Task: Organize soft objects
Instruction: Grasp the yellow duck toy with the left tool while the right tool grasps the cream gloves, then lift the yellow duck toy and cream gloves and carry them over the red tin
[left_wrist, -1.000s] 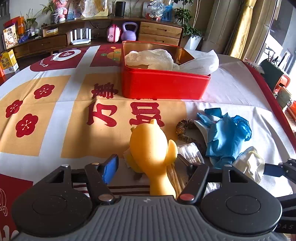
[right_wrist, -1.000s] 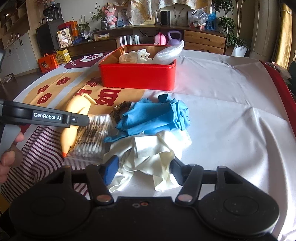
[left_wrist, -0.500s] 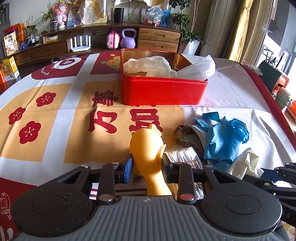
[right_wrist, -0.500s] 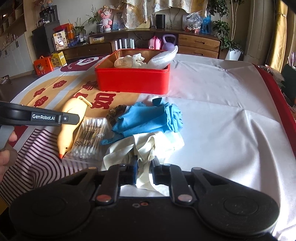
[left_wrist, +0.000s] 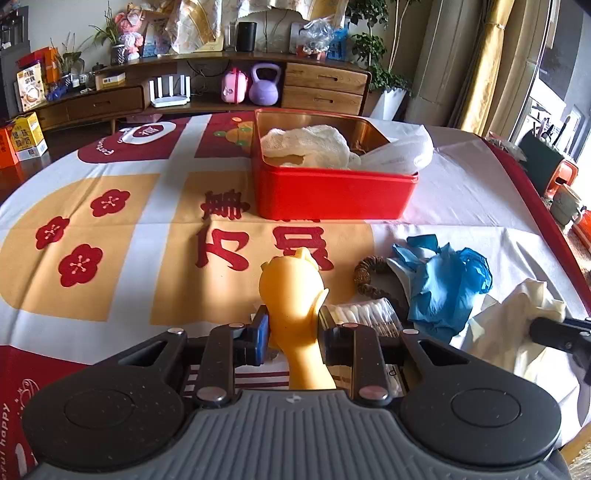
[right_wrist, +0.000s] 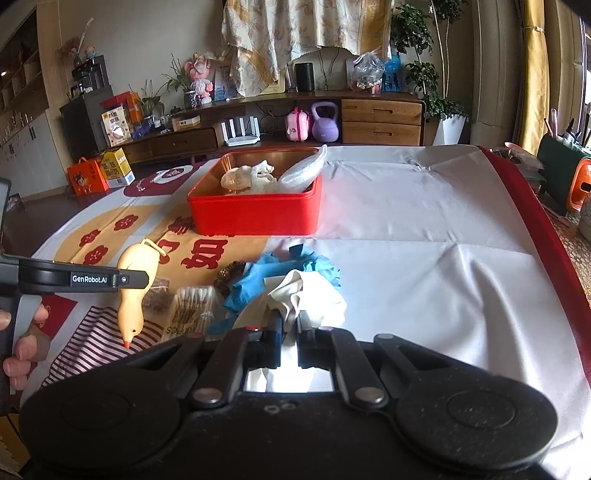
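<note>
A yellow rubber bird toy (left_wrist: 291, 284) lies on the tablecloth, and my left gripper (left_wrist: 293, 325) is closing on its neck, both pads pressing it. In the right wrist view the toy (right_wrist: 135, 266) shows at the left under that gripper's side. My right gripper (right_wrist: 290, 325) is closing too, pinching a fold of the white glove (right_wrist: 306, 291), which is bunched and pulled up a little. The same white glove (left_wrist: 517, 314) shows at the right of the left view. Blue gloves (left_wrist: 439, 280) lie crumpled beside it. The red tin (left_wrist: 332, 195) stands further back, holding a white cloth (left_wrist: 306, 144) and a plastic bag (left_wrist: 402, 151).
A pack of cotton swabs (left_wrist: 365, 314) and a brown scrunchie (left_wrist: 365, 273) lie between the toy and the blue gloves. A person's hand (right_wrist: 22, 343) holds the left gripper's handle. The table's red edge (right_wrist: 535, 236) runs along the right; a sideboard stands behind.
Both grippers went from open to closed: the left around the yellow toy's neck, the right on the white glove. The right gripper has risen, drawing the glove up with it.
</note>
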